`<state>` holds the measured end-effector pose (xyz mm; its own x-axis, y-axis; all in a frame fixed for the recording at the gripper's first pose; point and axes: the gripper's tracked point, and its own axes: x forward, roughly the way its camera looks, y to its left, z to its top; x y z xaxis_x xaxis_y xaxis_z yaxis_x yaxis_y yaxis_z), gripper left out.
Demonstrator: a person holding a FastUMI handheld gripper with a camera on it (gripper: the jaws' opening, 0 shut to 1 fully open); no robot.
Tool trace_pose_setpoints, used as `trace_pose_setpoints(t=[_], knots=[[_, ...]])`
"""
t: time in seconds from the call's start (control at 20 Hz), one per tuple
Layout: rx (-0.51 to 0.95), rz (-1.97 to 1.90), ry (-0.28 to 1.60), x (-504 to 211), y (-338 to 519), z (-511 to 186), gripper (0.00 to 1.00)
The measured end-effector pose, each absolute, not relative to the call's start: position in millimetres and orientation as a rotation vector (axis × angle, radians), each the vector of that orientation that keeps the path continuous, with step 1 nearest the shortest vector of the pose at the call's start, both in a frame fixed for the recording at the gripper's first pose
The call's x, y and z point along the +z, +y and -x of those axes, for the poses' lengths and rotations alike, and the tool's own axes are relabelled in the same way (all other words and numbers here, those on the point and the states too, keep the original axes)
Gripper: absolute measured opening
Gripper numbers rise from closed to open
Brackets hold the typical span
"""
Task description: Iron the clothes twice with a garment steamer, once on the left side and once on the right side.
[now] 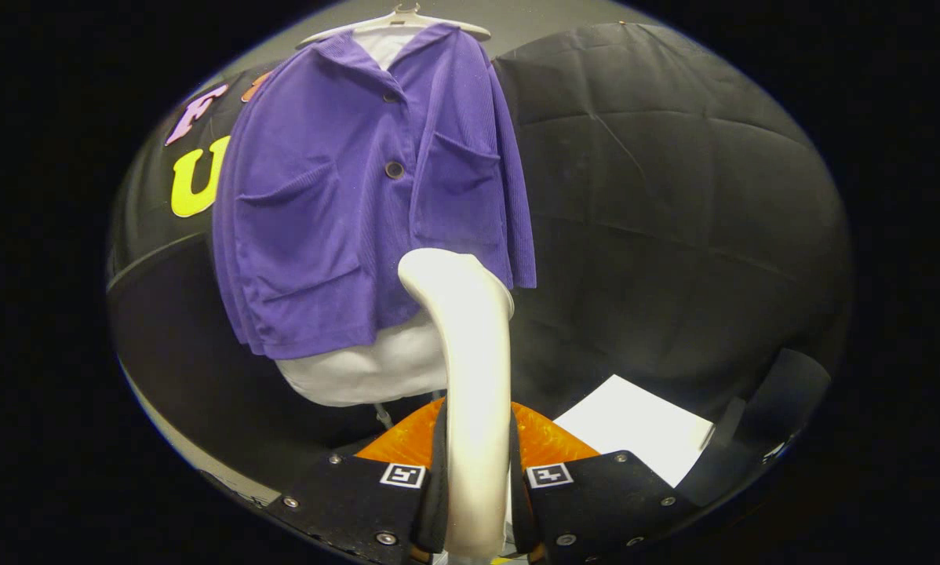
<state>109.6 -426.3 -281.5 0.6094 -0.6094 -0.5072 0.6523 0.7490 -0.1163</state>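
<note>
Here in the gripper view, the gripper [476, 479] has its two black fingers [360, 502] drawn in tight, one on each side of the garment steamer [474, 377], and both press against its cream-white handle. It's a firm clamp, no gap showing on either side. The handle rises straight up from between the fingers, then curves over at the top toward the clothing, the rounded head sitting right in front of the lower hem.

And there's the garment: a purple jacket [360, 204] hanging on a pale hanger [395, 20] against the black cloth wall. Collar open at the top, two dark buttons down the middle, a patch pocket on each front panel. The fabric looks ribbed, and it hangs a little slanted, the bottom swinging out to one side. Under it, a white shirt [360, 369] peeks out, showing at the neck and again as a rounded fold below the purple hem. The steamer head overlaps the jacket's lower edge near the centre opening; whether it actually touches the cloth, I can't tell from here.

Down low, just beyond the fingers, there's an orange surface [552, 443] either side of the handle. Off to the side of that, a white sheet [635, 431] lies flat, with a dark object [768, 408] resting at its far corner.
</note>
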Motion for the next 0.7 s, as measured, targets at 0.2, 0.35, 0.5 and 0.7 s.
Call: trace_pose_setpoints(t=[0.2, 0.35, 0.5, 0.7], knots=[[-0.662, -0.036, 0.496, -241, -371, -80, 0.32], [-0.609, -0.005, 0.453, -208, -327, -64, 0.32], [-0.572, 0.023, 0.402, -173, -292, -57, 0.33], [-0.545, 0.047, 0.347, -129, -243, -39, 0.32]])
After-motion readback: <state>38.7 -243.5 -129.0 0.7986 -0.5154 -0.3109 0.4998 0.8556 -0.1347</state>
